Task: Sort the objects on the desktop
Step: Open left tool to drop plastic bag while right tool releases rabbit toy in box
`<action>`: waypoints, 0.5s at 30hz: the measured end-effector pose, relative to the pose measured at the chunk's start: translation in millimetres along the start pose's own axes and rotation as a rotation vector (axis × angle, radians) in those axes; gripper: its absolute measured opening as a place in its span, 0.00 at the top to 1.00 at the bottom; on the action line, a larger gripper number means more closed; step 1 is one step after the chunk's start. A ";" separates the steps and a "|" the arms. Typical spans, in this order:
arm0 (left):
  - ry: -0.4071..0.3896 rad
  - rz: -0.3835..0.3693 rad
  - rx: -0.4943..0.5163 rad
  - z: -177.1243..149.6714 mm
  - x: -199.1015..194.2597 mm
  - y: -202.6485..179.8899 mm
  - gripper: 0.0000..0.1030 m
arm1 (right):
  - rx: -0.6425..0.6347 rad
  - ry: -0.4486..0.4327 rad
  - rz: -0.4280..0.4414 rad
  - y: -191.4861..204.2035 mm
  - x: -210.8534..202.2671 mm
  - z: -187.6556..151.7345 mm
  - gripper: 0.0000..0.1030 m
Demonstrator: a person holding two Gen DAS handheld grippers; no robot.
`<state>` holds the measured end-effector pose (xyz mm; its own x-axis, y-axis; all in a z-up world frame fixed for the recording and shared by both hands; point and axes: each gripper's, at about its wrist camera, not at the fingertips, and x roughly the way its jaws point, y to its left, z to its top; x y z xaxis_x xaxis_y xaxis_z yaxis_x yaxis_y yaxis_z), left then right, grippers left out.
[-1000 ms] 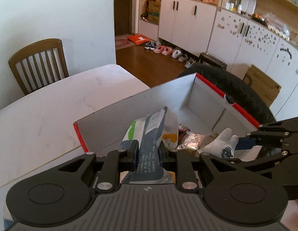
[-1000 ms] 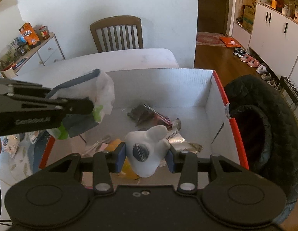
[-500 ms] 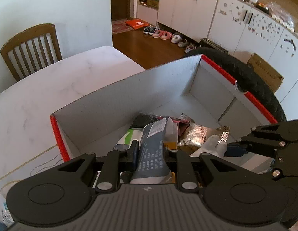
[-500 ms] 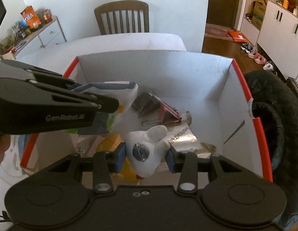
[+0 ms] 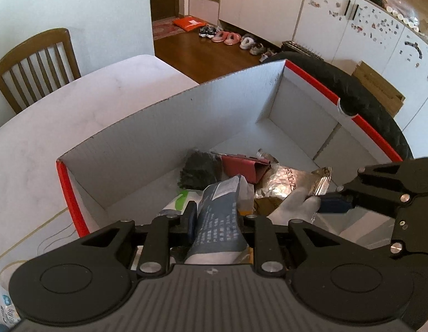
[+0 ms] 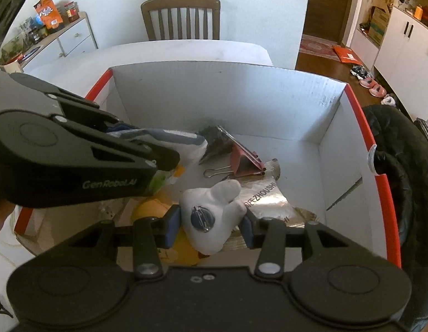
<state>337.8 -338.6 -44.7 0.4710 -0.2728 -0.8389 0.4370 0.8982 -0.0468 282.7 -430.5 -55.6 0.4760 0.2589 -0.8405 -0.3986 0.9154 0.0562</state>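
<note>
A white cardboard box (image 5: 158,138) with a red rim lies under both grippers. My left gripper (image 5: 218,210) is low inside it, and its jaws are opening with a grey printed packet (image 5: 219,221) still upright between the pads. My right gripper (image 6: 209,218) is beside it, jaws also opening, with a white plush toy (image 6: 211,215) bearing a round badge still between the blue pads. The right gripper's fingertips (image 5: 335,204) enter the left wrist view from the right. On the box floor lie a silver foil pouch (image 6: 266,202), a red binder clip (image 6: 244,160) and a dark bundle (image 5: 200,171).
The box stands on a white table (image 5: 61,116) with a wooden chair (image 6: 180,16) at its far end. A black jacket (image 6: 407,179) hangs against the box's right wall. An orange-yellow item (image 6: 153,210) lies under the toy. A sideboard (image 6: 75,38) with snacks stands far left.
Both grippers sank from above the box rim down into the box and tipped further down. The right pads stand slightly wider apart around the toy.
</note>
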 end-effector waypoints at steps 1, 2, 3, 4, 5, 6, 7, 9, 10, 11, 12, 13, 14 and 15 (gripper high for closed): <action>0.002 -0.001 0.004 -0.2 0.6 -0.7 0.77 | -0.012 -0.001 0.005 0.7 -0.4 -0.5 0.54; 0.003 -0.002 0.005 -0.5 1.0 -1.6 0.77 | -0.025 -0.007 0.004 1.6 -1.0 -1.0 0.52; 0.004 -0.001 0.003 -0.4 1.1 -1.6 0.76 | -0.036 -0.012 0.001 2.4 -2.0 -1.8 0.44; 0.005 -0.002 -0.001 -0.3 0.6 -1.0 0.75 | -0.041 -0.018 0.001 2.8 -3.1 -2.6 0.39; 0.005 -0.004 -0.005 0.0 0.2 -0.7 0.75 | -0.045 -0.021 0.007 3.1 -4.3 -3.2 0.39; 0.005 -0.005 -0.009 0.1 -0.3 -0.3 0.74 | -0.049 -0.020 0.014 3.4 -5.2 -3.7 0.39; 0.006 -0.006 -0.013 0.5 -0.6 -0.1 0.74 | -0.054 -0.018 0.015 3.9 -5.9 -4.1 0.39; 0.003 -0.009 -0.016 0.1 -2.4 0.2 0.73 | -0.066 -0.015 0.011 5.3 -7.1 -4.3 0.39; 0.000 -0.008 -0.014 -0.2 -3.3 0.0 0.72 | -0.068 -0.015 0.011 4.9 -8.0 -4.9 0.39; -0.005 -0.007 -0.013 -0.4 -4.2 -0.5 0.70 | -0.067 -0.016 0.012 4.4 -8.8 -5.3 0.39; -0.010 -0.005 -0.015 -0.8 -5.3 -0.5 0.63 | -0.065 -0.016 0.014 3.6 -9.9 -5.7 0.39; -0.014 -0.004 -0.018 -1.3 -6.6 -0.5 0.55 | -0.063 -0.019 0.016 2.9 -11.5 -5.7 0.38; -0.021 -0.010 -0.026 -1.9 -8.6 0.2 0.34 | -0.061 -0.023 0.020 1.8 -13.6 -6.1 0.38; -0.029 -0.017 -0.033 -2.3 -10.6 0.7 0.29 | -0.061 -0.027 0.023 0.8 -16.1 -6.2 0.35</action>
<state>331.4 -334.3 -37.1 0.4861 -0.2972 -0.8218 0.4197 0.9042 -0.0788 269.8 -435.8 -45.3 0.4871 0.2885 -0.8243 -0.4559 0.8890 0.0418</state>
